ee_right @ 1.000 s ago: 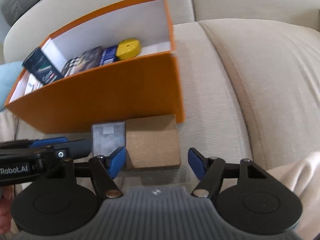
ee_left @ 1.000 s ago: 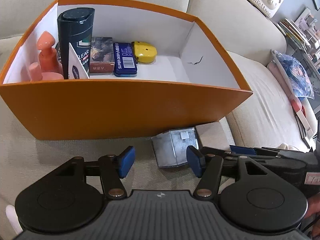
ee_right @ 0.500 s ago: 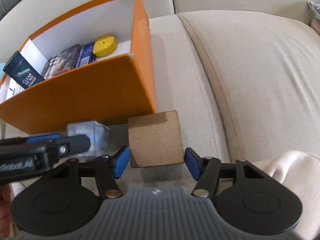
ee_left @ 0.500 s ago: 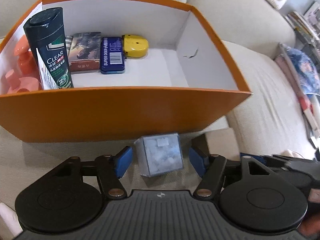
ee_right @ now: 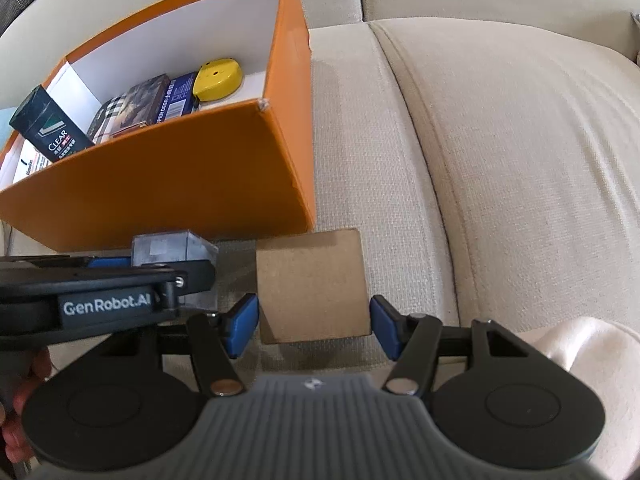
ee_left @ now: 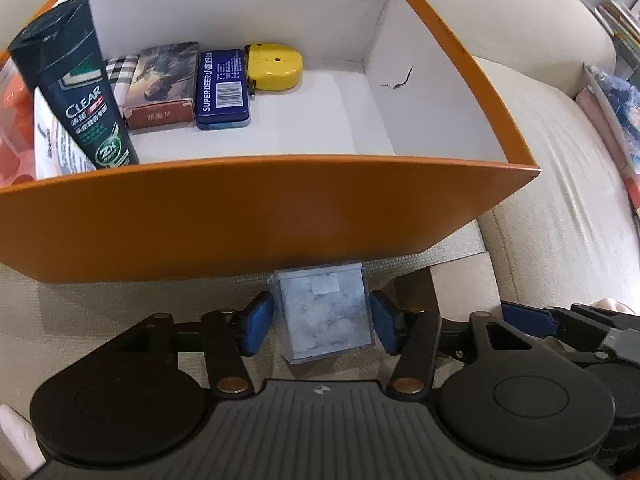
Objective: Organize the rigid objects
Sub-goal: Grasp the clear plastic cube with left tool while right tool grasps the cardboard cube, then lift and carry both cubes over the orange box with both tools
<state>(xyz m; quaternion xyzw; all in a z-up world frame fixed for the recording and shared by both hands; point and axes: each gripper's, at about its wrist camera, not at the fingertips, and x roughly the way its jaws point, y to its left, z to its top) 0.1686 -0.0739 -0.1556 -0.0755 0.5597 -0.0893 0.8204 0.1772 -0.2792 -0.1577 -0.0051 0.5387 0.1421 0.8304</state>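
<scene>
We have one cube for each gripper, and what matters now is that each cube sits squarely between its own pair of blue pads. In the left wrist view the left gripper straddles the clear plastic cube at lower centre of the frame. Its jaws have just been closing with the cube between them; the pads now stand right at its two side faces, and we judge them to be barely touching or a hair apart, so no firm grip yet. In the right wrist view the right gripper brackets the brown cardboard cube in the same way at lower centre, pads close to both sides with a thin gap showing at each, so it is unclenched.

Both cubes rest on the beige sofa cushion, just in front of the near wall of the orange box, the clear one to the left of the brown one. Neither has a long axis, so no wrist turn is needed. The box lies straight ahead and above in both frames.

By our count there are two cubes outside. Inside the box, along the upper left, we see one dark Clear shampoo bottle, one white tube, one picture-printed card box, one blue tin, one yellow tape measure, one checked item partly hidden, and some pink objects we cannot count. The right half of the box floor is bare, and we judge both cubes would fit there.
</scene>
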